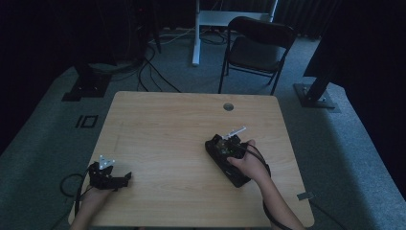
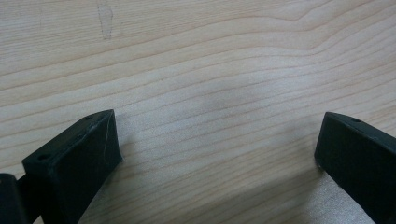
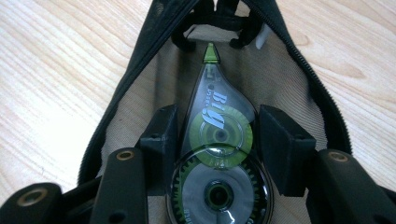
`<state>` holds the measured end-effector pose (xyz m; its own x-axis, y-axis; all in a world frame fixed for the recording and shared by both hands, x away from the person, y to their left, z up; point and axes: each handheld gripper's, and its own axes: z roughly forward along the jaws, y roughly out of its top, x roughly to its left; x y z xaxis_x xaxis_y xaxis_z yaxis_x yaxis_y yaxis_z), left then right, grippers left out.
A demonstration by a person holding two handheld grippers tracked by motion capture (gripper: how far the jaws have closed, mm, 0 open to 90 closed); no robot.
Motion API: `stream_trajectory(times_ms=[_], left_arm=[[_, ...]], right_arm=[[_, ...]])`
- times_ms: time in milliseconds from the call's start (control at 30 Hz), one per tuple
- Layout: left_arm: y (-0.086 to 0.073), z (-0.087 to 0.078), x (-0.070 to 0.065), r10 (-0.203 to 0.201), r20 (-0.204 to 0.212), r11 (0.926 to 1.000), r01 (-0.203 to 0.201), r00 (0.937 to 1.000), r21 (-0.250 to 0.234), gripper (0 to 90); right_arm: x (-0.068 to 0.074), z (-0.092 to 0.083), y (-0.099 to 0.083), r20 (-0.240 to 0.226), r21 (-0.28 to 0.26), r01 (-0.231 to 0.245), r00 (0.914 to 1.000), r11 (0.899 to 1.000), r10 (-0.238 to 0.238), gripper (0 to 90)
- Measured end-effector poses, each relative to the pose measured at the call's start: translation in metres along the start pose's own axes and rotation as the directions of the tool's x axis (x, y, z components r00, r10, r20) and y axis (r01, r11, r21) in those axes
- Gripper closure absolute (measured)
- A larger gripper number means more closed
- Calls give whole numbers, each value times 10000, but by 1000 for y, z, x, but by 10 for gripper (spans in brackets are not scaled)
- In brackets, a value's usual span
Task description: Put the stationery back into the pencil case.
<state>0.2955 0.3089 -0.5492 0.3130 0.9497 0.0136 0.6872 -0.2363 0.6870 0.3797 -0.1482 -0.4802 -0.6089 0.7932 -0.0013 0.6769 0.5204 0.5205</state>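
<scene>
- Inside the open black zippered fabric pouch (image 3: 140, 70), the right gripper (image 3: 217, 135) clasps a clear-and-green correction tape dispenser (image 3: 217, 140).
- Left gripper (image 2: 217, 144), released, rests on the pale wooden table (image 1: 167, 124).

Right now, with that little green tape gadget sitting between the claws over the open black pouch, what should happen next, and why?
Probably lower it a little further into the pouch, then open. The right gripper has the correction tape roller between its jaws, tip pointing into the pouch's unzipped opening, over the tan lining. The left gripper rests open on the table.
</scene>
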Motion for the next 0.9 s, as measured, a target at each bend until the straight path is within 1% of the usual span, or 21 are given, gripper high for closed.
stream_trajectory(times_ms=[167,233,300,400,467,567,733,767,900], left_arm=[[0,0,0,-2,-1,10000,2,10000,1,2],[0,0,0,-2,-2,10000,2,10000,2,1],[0,0,0,4,-3,10000,-4,10000,1,2],[0,0,0,3,-2,10000,-3,10000,1,1],[0,0,0,3,0,10000,-3,10000,1,1],[0,0,0,3,-3,10000,-3,10000,1,2],[0,0,0,1,-2,10000,-1,10000,0,2],[0,0,0,3,-2,10000,-3,10000,0,2],[0,0,0,3,-1,10000,-3,10000,2,2]], right_arm=[[-2,4,1,25,208,-87,10000,9997,87,490],[-2,6,1,70,348,-35,10000,9994,33,490],[-2,8,0,-11,465,-45,10000,9989,46,490],[-2,11,1,14,638,14,10000,9980,-15,489],[-1,12,2,75,687,45,10000,9976,-51,490],[0,12,4,48,808,98,9999,9967,-102,489],[0,15,6,51,915,-16,10000,9958,12,488],[0,15,6,31,943,-111,9999,9955,108,488],[1,17,6,-11,1030,-86,10000,9946,88,487]])
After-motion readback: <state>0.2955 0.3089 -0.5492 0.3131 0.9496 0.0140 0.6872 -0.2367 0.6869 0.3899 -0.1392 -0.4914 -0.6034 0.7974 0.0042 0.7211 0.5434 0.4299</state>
